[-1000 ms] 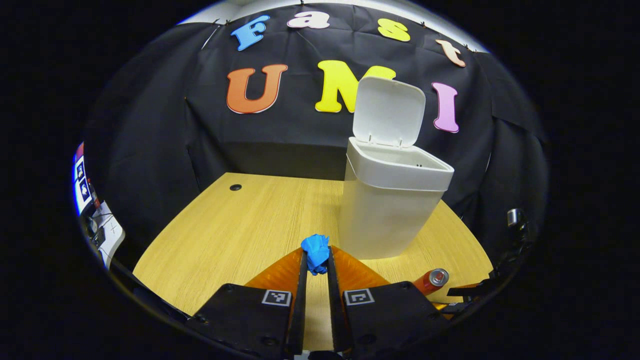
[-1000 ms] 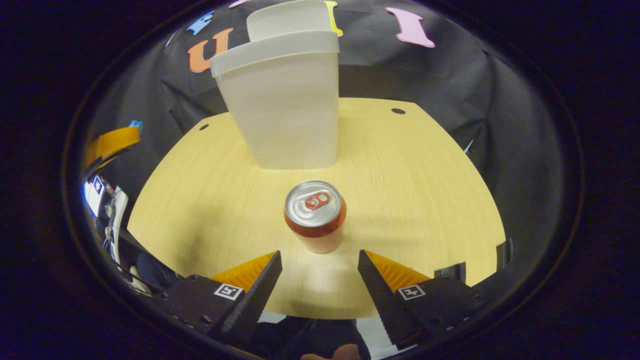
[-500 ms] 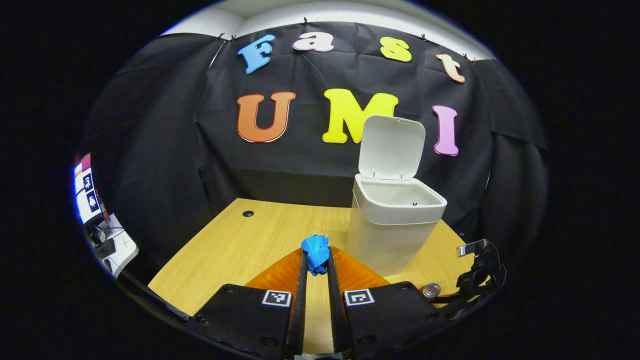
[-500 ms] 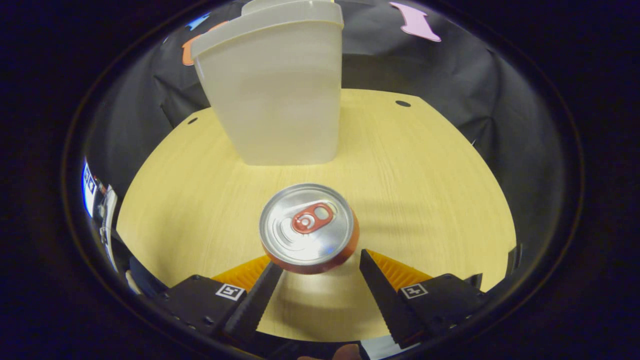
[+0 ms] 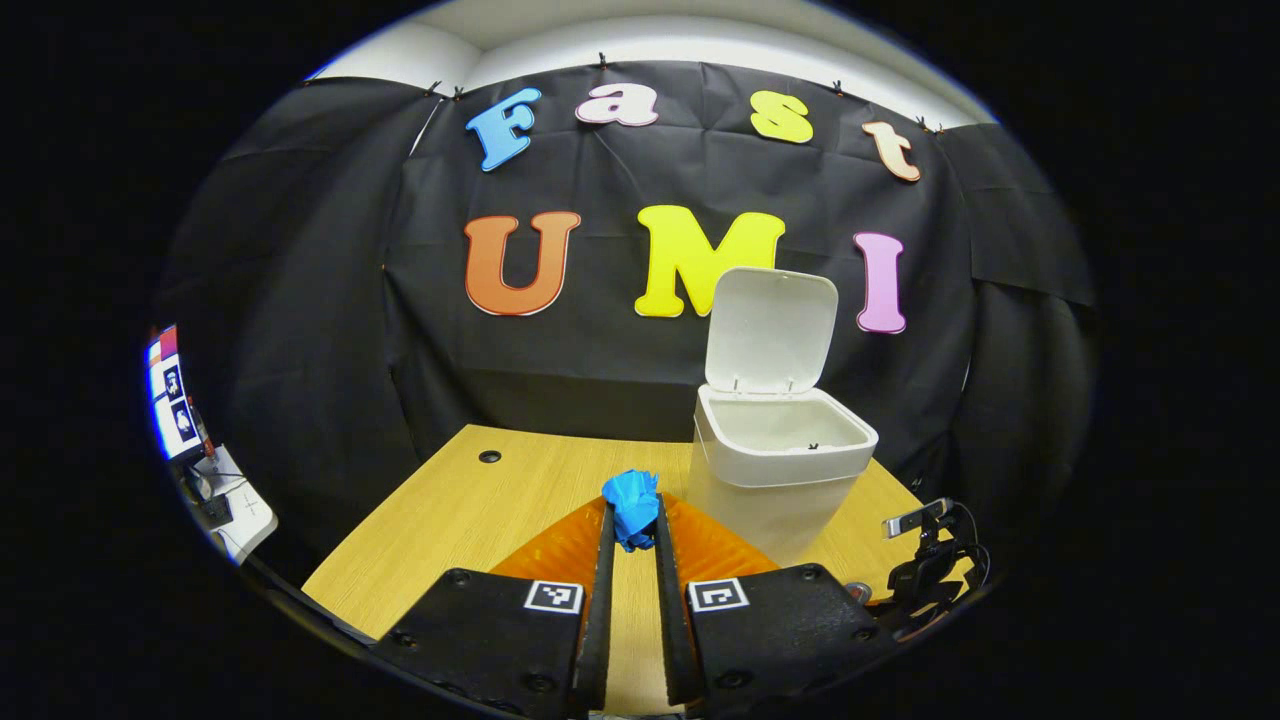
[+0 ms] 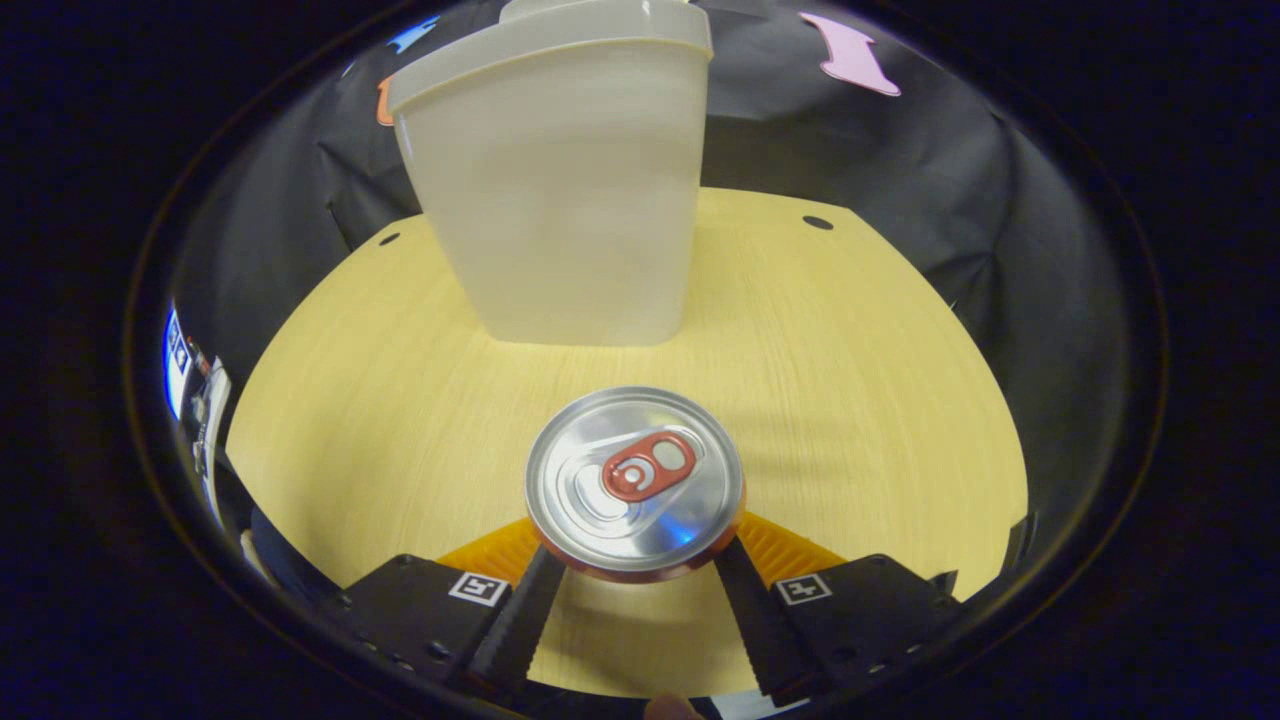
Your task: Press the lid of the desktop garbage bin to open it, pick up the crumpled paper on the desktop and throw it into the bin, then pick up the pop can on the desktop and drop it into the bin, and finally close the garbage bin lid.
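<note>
Now the crumpled paper [image 5: 631,507] is held tight between the tips of the left gripper [image 5: 631,522], whose two fingers are almost closed on the blue ball. Since a second ago this claw has been lifted up and pulled back, so the garbage bin [image 5: 775,480] looks smaller and sits ahead and a little to the right of it. The open top of the bin can now be looked into from above. This probably means the paper is being carried over for the drop, which is not yet done.

On the other side, the right gripper [image 6: 634,585] has been moved down around the pop can [image 6: 634,482]. The can was well ahead of the fingers before; now it stands upright between them, with its shiny top very close to the camera. The fingers are part-way open and sit right at the sides of the can. Whether they already press on it cannot be told.

Ahead of the can, the bin's wall is seen on the wooden desk [image 6: 850,370]. Farther off, the lid [image 5: 770,330] is standing straight up at the back. Nothing is seen between the paper and the bin's mouth.
</note>
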Demonstrator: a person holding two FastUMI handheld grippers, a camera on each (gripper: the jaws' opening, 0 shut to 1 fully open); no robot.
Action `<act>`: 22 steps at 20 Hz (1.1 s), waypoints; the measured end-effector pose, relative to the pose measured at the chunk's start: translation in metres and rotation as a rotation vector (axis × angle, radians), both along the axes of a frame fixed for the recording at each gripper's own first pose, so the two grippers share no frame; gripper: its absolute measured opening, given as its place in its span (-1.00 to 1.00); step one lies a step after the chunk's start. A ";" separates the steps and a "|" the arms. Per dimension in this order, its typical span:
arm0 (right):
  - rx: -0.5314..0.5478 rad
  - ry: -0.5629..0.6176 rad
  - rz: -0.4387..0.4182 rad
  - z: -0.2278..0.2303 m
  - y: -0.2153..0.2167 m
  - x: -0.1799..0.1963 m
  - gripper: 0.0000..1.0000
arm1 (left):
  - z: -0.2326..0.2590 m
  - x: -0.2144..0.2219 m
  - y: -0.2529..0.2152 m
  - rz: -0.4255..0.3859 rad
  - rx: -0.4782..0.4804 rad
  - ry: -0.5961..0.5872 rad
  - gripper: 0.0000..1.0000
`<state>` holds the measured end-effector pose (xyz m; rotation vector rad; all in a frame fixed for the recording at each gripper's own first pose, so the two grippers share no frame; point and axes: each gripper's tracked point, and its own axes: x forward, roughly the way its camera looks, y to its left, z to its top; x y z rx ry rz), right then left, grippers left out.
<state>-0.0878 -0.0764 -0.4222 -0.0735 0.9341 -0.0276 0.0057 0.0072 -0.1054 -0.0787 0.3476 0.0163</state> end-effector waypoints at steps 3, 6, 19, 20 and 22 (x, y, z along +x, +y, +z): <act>-0.017 -0.041 0.028 0.025 -0.003 0.008 0.59 | 0.000 0.012 -0.016 -0.023 -0.021 0.000 -0.51; -0.034 -0.093 0.037 0.055 -0.015 0.012 0.58 | 0.013 0.032 -0.034 -0.049 -0.026 -0.030 -0.51; -0.023 -0.261 -0.159 0.147 -0.104 0.029 0.58 | 0.034 0.160 -0.114 -0.149 -0.059 -0.102 -0.37; -0.020 -0.263 -0.168 0.149 -0.108 0.026 0.58 | 0.033 0.165 -0.117 -0.153 -0.057 -0.100 -0.36; -0.014 -0.274 -0.198 0.156 -0.119 0.024 0.58 | 0.029 0.176 -0.121 -0.156 -0.051 -0.097 -0.33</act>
